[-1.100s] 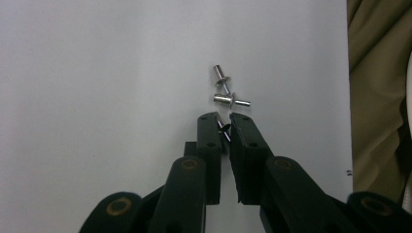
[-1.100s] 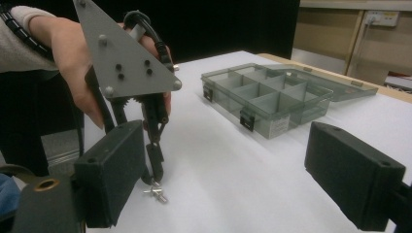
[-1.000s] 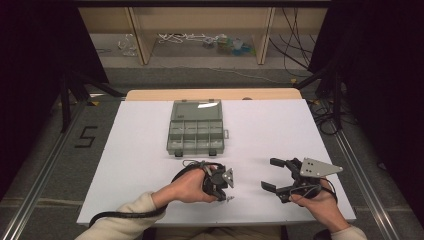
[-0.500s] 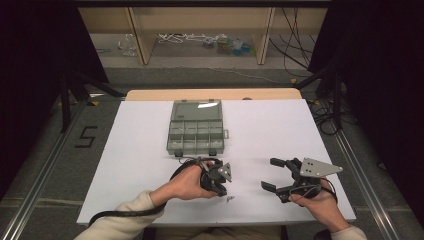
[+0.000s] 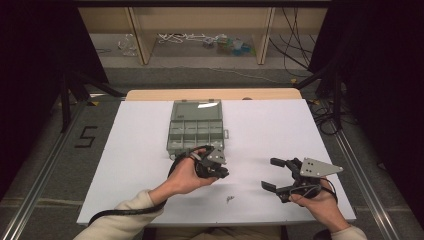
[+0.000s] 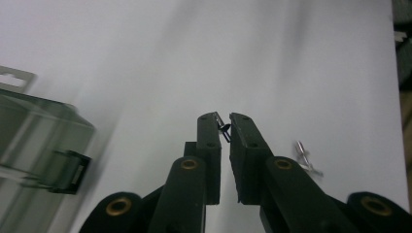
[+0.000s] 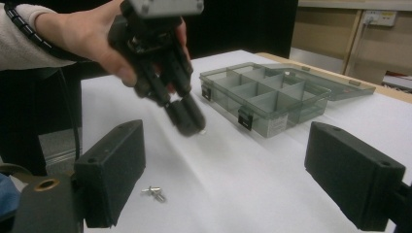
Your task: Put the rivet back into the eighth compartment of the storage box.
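One open compartment box (image 5: 196, 131) is sitting on the one white table (image 5: 125, 165), one small metal part (image 5: 230, 199) is lying loose, and two grippers are showing.

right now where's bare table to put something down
Free: the white table left of the box, and right of it up to the far edge. Crowded: the near middle, with the left gripper, loose screws and the right gripper.

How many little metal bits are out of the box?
2. One small piece is pinched in the left gripper, above the table. A metal screw lies on the white table near the right gripper. The organizer box may hide more.
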`<state>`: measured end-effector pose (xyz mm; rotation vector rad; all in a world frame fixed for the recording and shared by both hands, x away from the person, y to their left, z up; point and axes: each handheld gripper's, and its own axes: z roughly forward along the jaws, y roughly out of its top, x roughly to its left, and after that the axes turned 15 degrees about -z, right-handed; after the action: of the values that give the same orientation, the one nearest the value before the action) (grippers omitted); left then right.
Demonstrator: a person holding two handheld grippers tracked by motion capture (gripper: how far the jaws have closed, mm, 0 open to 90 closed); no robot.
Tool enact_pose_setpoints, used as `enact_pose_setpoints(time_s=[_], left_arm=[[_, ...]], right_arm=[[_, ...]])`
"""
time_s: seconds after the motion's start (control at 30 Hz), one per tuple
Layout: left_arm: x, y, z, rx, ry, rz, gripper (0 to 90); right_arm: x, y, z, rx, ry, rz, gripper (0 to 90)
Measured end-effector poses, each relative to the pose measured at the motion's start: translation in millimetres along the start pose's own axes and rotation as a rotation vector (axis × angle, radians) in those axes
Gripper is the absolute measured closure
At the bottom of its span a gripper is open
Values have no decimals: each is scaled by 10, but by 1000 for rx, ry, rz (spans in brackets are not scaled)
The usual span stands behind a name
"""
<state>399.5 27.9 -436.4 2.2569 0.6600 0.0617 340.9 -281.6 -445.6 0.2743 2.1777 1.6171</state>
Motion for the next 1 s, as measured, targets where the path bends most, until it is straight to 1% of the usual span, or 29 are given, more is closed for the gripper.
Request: enact_pose_setpoints(time_s=[0.07, 0.1, 0.17, 0.2, 0.27, 0.3, 0.4, 0.47, 0.5, 0.53, 0.6, 0.63, 0.67, 0.7, 0.73, 0.77, 0.87, 0.97, 1.0], left_arm=[[42, 11, -25, -57, 8, -33, 828], [76, 17, -44, -68, 20, -38, 828], [131, 15, -56, -118, 29, -80, 828], [154, 12, -54, -148, 37, -111, 828], [225, 21, -66, -188, 64, -146, 828], [257, 30, -72, -201, 75, -159, 828], [347, 70, -67, -230, 104, -178, 828], [418, 102, -52, -234, 113, -192, 827], [453, 117, -45, -228, 128, -192, 827], [484, 129, -34, -231, 130, -198, 827], [538, 151, -11, -230, 148, -199, 827], [556, 160, 5, -238, 146, -209, 827], [576, 169, 8, -227, 151, -209, 827], [587, 179, 21, -236, 162, -207, 827], [604, 188, 21, -228, 168, -205, 827], [618, 196, 25, -228, 168, -201, 827], [666, 222, 43, -229, 185, -213, 827], [711, 229, 64, -222, 192, -222, 825], [728, 229, 73, -221, 199, -217, 825]], right_arm=[[1, 0, 2, -1, -3, 0, 158], [1, 0, 2, 0, -3, 0, 158], [0, -1, 3, -1, -3, 0, 158], [0, -1, 3, -1, -3, 0, 158], [0, -2, 3, -1, -3, 1, 158], [0, -2, 3, 0, -3, 2, 158], [0, -1, 2, 0, -3, 1, 158], [-2, 0, -3, 7, 1, 1, 158], [-3, 1, -4, 8, 0, 0, 158], [-1, -2, 1, -1, -3, 2, 158], [-1, -3, 2, -3, -3, 3, 158], [-3, -5, 4, -9, 2, 4, 158], [-4, -4, 1, -4, 2, 4, 158], [5, -4, 0, 0, 7, 18, 158], [9, -2, -3, 3, 10, 25, 158], [-3, -5, 4, -8, 2, 4, 158], [-1, -3, 2, -3, -3, 2, 158], [-2, -4, 2, -4, 2, 3, 158], [-2, -4, 2, -4, 2, 3, 158]])
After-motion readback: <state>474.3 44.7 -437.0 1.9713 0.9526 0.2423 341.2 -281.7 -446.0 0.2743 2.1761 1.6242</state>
